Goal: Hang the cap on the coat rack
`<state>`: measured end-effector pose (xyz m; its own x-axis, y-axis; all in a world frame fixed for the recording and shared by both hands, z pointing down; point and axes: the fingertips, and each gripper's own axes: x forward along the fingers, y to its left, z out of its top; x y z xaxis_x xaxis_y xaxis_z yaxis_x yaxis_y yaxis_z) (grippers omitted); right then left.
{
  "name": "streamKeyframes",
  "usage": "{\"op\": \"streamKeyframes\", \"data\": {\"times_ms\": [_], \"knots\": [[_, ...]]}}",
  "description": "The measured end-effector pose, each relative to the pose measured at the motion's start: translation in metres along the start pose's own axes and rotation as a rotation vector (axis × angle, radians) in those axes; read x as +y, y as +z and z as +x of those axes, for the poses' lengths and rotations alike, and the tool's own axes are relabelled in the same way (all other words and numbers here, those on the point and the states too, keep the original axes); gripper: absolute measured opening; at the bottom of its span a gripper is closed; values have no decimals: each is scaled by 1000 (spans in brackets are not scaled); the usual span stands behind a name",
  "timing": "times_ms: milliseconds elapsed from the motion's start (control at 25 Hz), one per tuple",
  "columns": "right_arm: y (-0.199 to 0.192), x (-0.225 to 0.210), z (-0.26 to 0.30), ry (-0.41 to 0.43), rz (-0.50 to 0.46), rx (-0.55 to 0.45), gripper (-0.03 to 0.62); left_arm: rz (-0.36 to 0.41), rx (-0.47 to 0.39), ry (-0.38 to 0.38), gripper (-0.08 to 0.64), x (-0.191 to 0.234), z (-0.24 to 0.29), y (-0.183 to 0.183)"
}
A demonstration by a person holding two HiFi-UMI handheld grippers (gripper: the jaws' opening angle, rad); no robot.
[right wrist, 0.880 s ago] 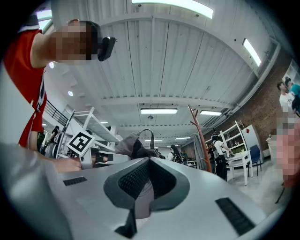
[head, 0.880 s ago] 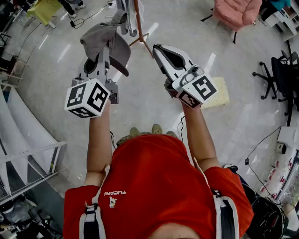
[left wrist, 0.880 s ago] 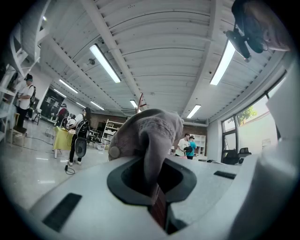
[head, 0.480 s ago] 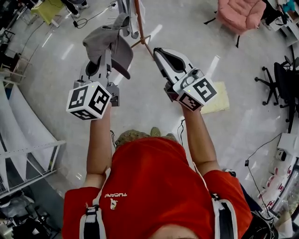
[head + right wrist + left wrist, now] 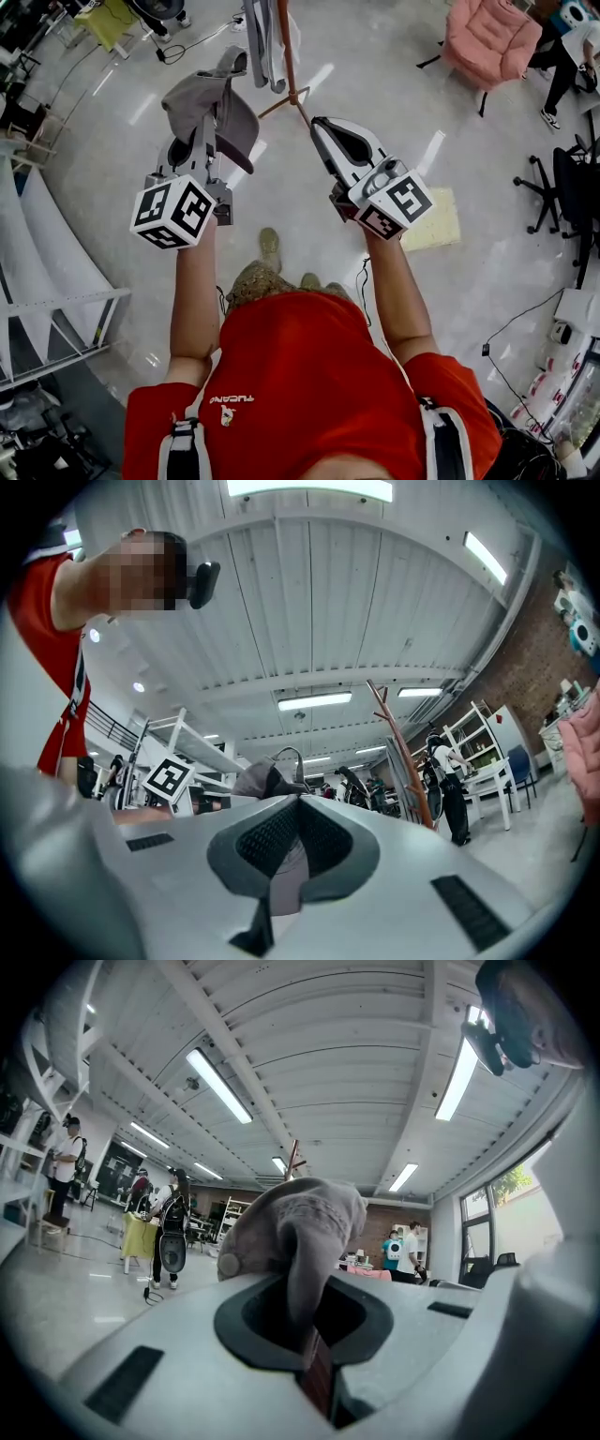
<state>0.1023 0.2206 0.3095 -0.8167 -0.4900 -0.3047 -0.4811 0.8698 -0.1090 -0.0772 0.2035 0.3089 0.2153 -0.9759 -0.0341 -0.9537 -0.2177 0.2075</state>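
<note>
Pinching a fold of the grey cap (image 5: 211, 98) between its closed fingers, the left gripper (image 5: 208, 127) held it out level and high, so that crown and brim drooped over the tip. In the left gripper view the fabric ran straight down into the nip. That hold probably kept the cap's opening free to drop over a peg.

The right gripper (image 5: 325, 131) was tilted a little upward beside it, its fingers together with nothing between them, perhaps kept ready to steady the cap.

The cap hung in the air, short of the wooden coat rack (image 5: 287, 47), whose pole stood just beyond both grippers with its feet spread on the glossy floor (image 5: 281, 206). A pale garment (image 5: 262, 37) already hung from the rack on the cap's side and could have crowded the nearest peg.

Well apart were a pink armchair (image 5: 487, 37), a yellowish mat (image 5: 441, 206) and a black office chair (image 5: 562, 169), none of them in the path to the rack.
</note>
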Motion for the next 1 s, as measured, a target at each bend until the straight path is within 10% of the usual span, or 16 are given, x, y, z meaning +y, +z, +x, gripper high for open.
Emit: {"op": "streamKeyframes", "data": {"times_ms": [1000], "knots": [[-48, -177, 266, -83, -99, 75, 25, -23, 40, -51, 31, 219, 302, 15]]}}
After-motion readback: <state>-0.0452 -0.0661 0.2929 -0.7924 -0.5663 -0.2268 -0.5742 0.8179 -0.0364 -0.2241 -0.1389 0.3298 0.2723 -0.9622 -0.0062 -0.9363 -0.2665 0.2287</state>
